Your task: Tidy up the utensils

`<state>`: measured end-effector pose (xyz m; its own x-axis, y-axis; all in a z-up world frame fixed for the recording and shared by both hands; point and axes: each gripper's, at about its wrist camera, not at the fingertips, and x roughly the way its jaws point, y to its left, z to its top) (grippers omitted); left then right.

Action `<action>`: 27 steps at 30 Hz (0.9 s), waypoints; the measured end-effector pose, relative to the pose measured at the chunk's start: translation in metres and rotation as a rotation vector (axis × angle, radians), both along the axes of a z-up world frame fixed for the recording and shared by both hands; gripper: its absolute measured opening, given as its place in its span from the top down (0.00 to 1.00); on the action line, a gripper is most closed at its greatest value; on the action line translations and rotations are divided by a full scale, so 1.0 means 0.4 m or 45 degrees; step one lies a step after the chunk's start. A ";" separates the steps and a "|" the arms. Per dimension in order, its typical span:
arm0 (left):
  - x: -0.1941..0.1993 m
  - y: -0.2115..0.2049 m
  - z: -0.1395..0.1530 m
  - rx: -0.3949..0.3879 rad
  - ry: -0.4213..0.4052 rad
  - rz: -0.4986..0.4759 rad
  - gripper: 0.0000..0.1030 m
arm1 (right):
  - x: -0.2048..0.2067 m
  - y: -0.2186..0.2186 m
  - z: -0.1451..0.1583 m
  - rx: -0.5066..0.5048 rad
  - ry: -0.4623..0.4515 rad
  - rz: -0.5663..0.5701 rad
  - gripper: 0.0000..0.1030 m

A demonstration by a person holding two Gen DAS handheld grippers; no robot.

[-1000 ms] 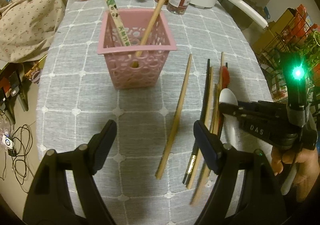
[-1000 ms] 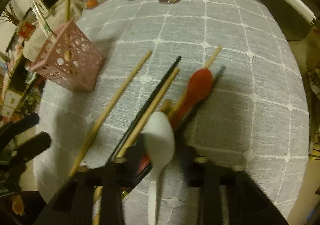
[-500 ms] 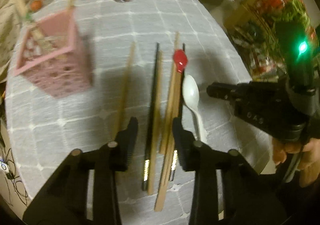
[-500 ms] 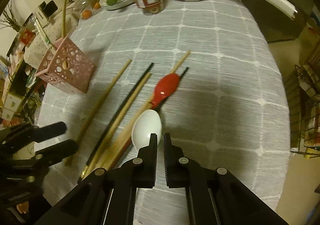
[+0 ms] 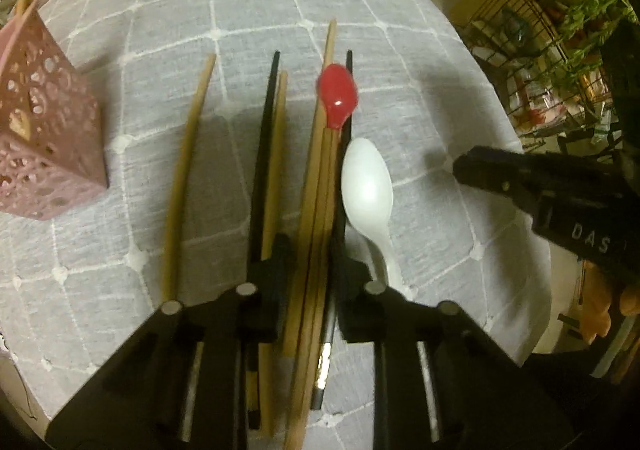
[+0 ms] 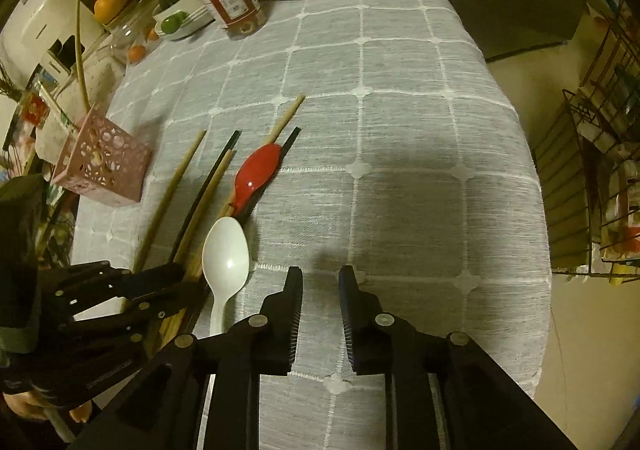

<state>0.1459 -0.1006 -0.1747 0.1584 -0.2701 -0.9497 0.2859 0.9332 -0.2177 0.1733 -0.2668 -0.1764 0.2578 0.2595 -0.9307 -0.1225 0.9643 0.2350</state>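
Grey checked tablecloth (image 5: 420,97): left gripper (image 5: 310,254) fingers straddle wooden chopsticks (image 5: 318,185), not yet clamped; right gripper (image 6: 320,282) fingers apart, empty. Next: squeeze, lift to pink basket (image 5: 44,129).

Glossy plastic red spoon (image 5: 337,97) and white spoon (image 5: 367,185) lie beside matt wooden chopsticks (image 5: 316,217) on a coarse woven grey tablecloth (image 6: 400,169); the pink basket (image 5: 44,137) looks like perforated plastic.

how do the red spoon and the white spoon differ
The red spoon has a smaller bowl and lies on the wooden chopsticks, farther from the tools. The white spoon is larger and lies on the tablecloth beside them. Both lie bowl-up, handles toward the tools.
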 end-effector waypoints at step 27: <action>-0.031 0.069 0.033 -0.104 0.118 -0.006 0.86 | -0.004 0.007 -0.005 -0.011 0.021 0.012 0.63</action>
